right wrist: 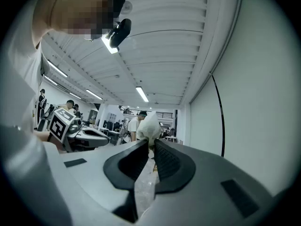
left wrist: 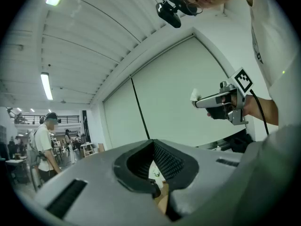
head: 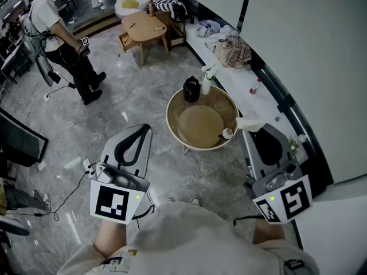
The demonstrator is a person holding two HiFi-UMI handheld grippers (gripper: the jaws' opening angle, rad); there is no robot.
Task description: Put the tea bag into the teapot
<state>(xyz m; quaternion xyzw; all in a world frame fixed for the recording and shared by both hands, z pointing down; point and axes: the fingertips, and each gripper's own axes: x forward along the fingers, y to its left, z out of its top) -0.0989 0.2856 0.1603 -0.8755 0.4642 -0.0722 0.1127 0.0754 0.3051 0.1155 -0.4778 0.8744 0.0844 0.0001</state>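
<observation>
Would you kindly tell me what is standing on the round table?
On the round table, a black teapot and a white bottle stand at the far side, and a small white cup sits near the right rim. The teapot's inside is hidden.

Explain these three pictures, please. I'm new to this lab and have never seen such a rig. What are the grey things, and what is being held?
There is no robot here: a person holds a grey two-jaw gripper in each hand. One picture comes from a camera on the person's head, looking down. The other two come from cameras riding on the grippers. Below stands a round tray table with a black teapot, a white bottle and a small cup. The right gripper pinches a white tea bag. The left gripper is shut and empty.
</observation>
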